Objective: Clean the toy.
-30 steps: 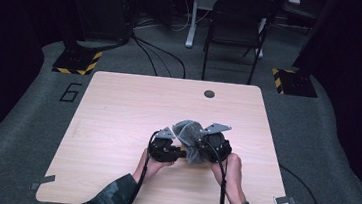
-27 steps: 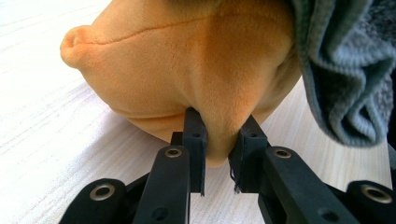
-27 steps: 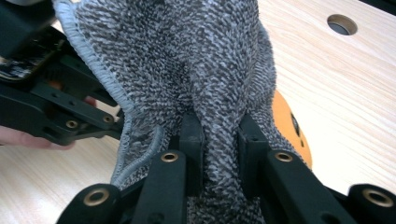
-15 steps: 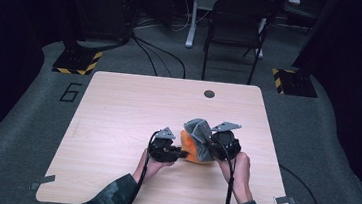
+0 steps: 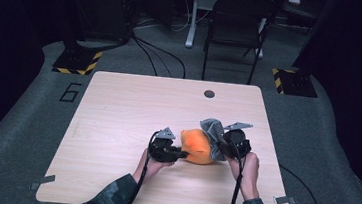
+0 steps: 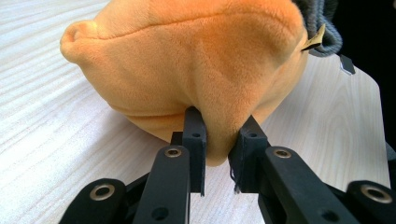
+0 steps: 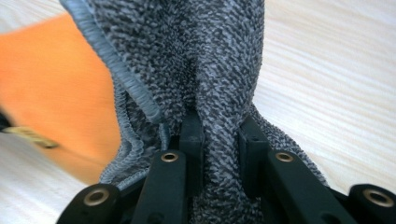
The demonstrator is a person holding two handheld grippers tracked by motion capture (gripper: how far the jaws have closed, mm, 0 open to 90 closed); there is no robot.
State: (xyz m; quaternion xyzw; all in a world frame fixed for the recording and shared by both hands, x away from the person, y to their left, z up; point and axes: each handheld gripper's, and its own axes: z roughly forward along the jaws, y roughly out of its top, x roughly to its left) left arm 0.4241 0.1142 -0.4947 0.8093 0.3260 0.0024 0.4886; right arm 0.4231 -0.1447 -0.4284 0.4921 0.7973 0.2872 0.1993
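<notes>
An orange plush toy (image 5: 198,146) lies on the wooden table (image 5: 118,106), toward its right near side, between the two grippers. The left gripper (image 5: 180,154) pinches a fold of the toy's plush between its narrowed jaws, seen close up in the left gripper view (image 6: 219,140). The right gripper (image 5: 219,145) is clamped on a bunched fold of a grey cloth (image 5: 211,128), which drapes against the toy's right side; the right gripper view shows the knit squeezed between the jaws (image 7: 219,140).
</notes>
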